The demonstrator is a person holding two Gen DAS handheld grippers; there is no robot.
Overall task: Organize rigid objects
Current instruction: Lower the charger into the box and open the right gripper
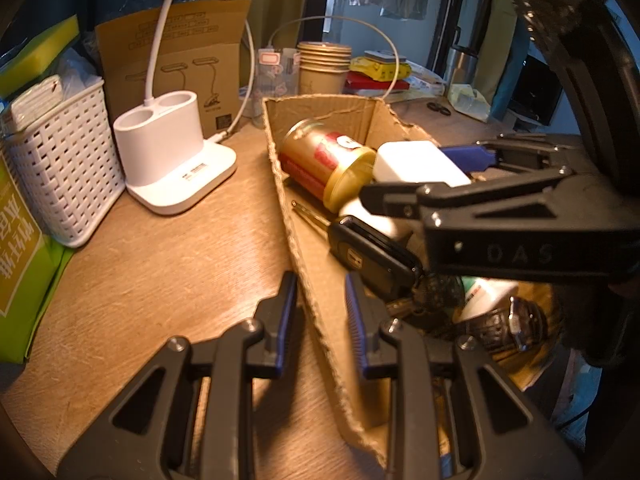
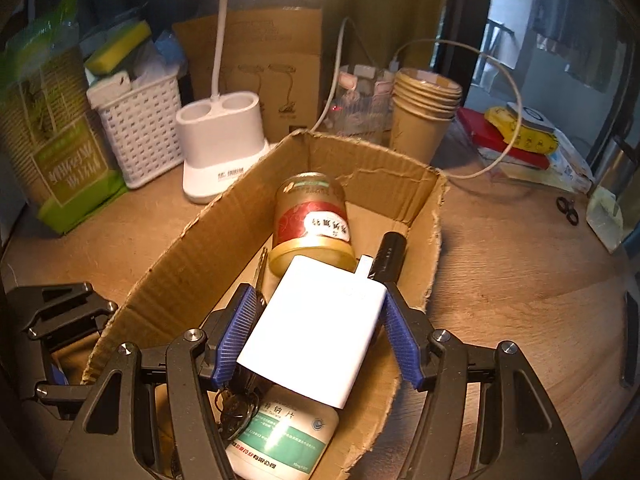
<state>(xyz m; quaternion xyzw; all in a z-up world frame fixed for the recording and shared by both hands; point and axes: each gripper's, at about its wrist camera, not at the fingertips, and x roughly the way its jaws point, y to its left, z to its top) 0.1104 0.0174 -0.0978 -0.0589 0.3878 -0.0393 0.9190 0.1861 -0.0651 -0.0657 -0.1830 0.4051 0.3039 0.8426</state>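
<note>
Two black plastic grippers with ribbed blue pads work at a torn-edged cardboard box (image 2: 208,240) that sits on a wood-grain table (image 2: 520,264). The right gripper (image 2: 316,332) is clamped on a smooth white rectangular charger (image 2: 316,332), its pads pressing the two long sides and holding it tilted just above the things in the box. The left gripper (image 1: 320,320) is clenched on the box's near wall, one pad outside and one inside the ragged corrugated edge. Inside the box a round gold tin (image 2: 310,220) with a red label lies on its side at the far end; beside it lies a slim black cylinder (image 2: 390,256). Under the charger a white bottle (image 2: 280,436) with a green-striped label lies flat, and next to it a black car key (image 1: 372,256) with a metal ring of keys. Behind the box stand a glossy white lamp base (image 2: 222,144) with two round wells and a thin bent neck, a white woven-pattern plastic basket (image 2: 140,128) topped by a yellow sponge, a stack of brown paper cups (image 2: 424,112), and a flat cardboard carton (image 2: 272,64) printed with lamp outlines. A green packet (image 2: 60,152) stands at the left.
</note>
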